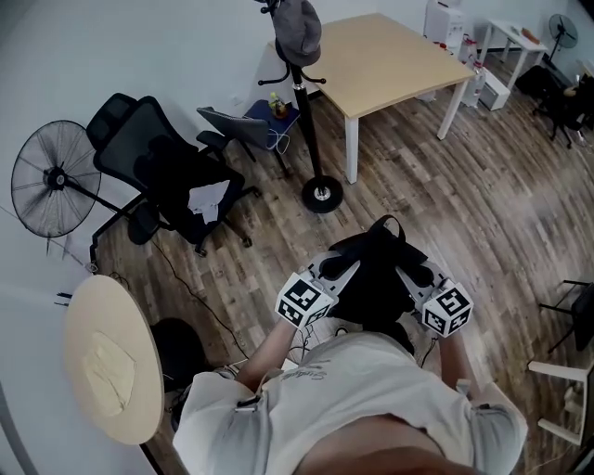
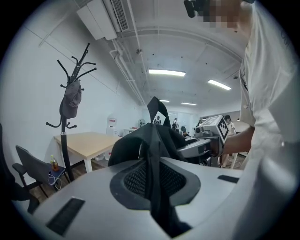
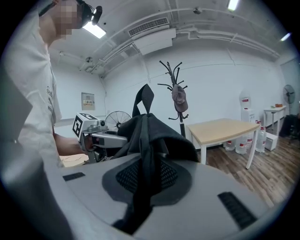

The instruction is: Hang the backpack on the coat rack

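Currently, a black fabric backpack [image 1: 379,278] is held above the wooden floor [image 1: 501,186], well apart from the black metal coat rack [image 1: 306,121]. Its fabric is clamped between the jaws of the left gripper [image 2: 154,180] and the right gripper [image 3: 145,180].

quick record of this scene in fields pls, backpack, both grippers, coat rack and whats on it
backpack: black, held up between both grippers, not yet on the rack
left gripper: shut on backpack fabric
right gripper: shut on backpack fabric
coat rack: upright, ahead of the backpack, beside the table
on rack: grey cap near the top
nearby: office chair, fan at left
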